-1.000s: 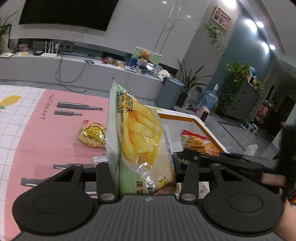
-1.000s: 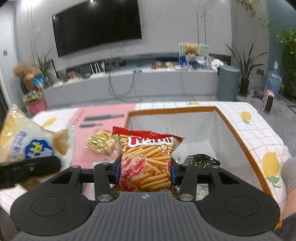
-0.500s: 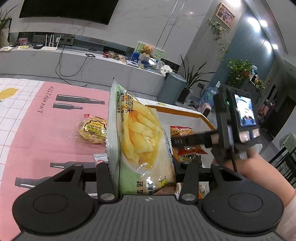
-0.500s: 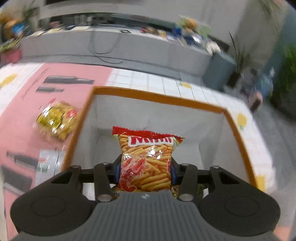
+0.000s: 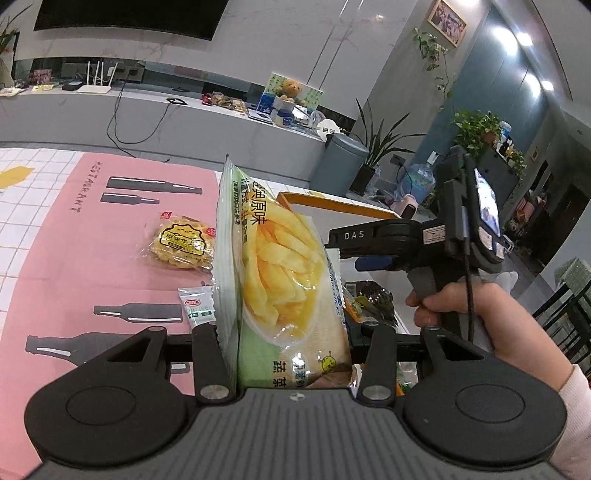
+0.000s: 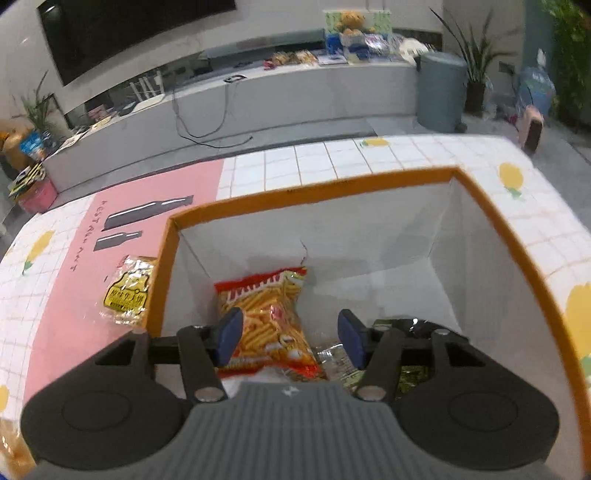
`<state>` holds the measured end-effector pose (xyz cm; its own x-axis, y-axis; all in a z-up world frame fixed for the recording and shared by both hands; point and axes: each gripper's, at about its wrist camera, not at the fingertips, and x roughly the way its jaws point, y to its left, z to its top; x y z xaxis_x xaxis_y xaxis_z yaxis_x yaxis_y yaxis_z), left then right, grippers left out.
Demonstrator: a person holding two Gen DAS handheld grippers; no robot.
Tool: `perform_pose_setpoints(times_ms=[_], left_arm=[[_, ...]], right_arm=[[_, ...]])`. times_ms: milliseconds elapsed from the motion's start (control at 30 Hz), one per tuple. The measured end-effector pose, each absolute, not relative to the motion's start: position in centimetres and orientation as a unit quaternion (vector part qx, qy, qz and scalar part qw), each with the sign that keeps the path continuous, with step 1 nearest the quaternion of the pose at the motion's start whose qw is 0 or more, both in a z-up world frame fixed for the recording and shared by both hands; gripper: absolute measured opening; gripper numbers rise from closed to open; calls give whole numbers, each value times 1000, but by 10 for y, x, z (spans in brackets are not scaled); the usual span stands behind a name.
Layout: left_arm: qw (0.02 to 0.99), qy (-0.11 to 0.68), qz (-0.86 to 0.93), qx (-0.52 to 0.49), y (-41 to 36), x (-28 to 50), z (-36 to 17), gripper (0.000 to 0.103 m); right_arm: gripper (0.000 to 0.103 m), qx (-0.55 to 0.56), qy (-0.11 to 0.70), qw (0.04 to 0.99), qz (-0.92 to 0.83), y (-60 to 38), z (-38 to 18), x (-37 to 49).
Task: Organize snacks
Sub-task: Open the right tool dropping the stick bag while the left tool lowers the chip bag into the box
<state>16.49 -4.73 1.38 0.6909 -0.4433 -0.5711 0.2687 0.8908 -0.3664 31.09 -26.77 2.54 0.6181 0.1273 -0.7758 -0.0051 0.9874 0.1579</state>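
Left gripper (image 5: 291, 354) pinches a pale green fries bag (image 5: 280, 280), upright, yellow fries printed on it, above the pink mat (image 5: 74, 258). Right gripper (image 6: 290, 334) jaws have just been opening: now spread, blue pads clear of the red-orange stick-snack bag (image 6: 269, 325), which half a second ago was clamped upright and now lies tilted inside the orange-rimmed white box (image 6: 332, 184), probably on other packets. A yellow waffle pack (image 6: 127, 291) lies left of the box. Tiled lemon-print tablecloth (image 6: 406, 155); TV (image 6: 129, 33) on far wall.
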Motion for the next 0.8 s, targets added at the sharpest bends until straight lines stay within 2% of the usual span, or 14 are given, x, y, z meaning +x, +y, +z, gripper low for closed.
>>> perform_pose_setpoints(times_ms=[367,800], left_arm=[[919,332,-183,-107,-79,156,41,50],[928,317,-176,-92,-126,166,63,50]], right_arm=[[57,42,441,887,131,-268,42,272],[61,53,423,890,164,-329,68,243]])
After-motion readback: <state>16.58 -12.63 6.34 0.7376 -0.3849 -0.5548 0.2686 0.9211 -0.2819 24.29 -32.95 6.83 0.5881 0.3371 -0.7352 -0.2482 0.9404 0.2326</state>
